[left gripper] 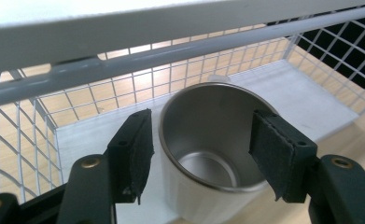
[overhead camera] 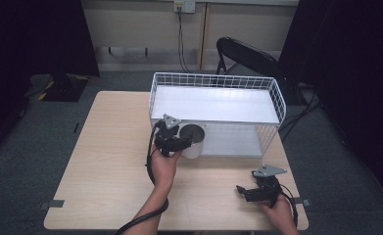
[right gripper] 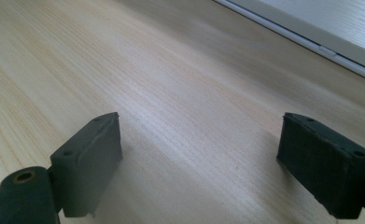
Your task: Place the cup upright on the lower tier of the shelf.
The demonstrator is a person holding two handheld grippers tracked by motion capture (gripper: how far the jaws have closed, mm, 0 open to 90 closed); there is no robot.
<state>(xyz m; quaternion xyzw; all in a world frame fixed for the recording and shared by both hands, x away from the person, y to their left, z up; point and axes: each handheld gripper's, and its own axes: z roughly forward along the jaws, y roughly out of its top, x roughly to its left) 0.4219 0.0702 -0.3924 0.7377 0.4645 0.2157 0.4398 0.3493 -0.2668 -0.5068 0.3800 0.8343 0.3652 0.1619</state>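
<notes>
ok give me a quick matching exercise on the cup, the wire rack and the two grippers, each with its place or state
Things:
1. metal cup
2. wire rack
3. left gripper
4. right gripper

Places or states:
a. jaws open over bare tabletop
b. stands at the back of the table, white
c. upright on the rack's lower shelf, empty
d. pads on either side of the cup, not pressing

Pairs: 1-c, 2-b, 3-d, 4-a
</notes>
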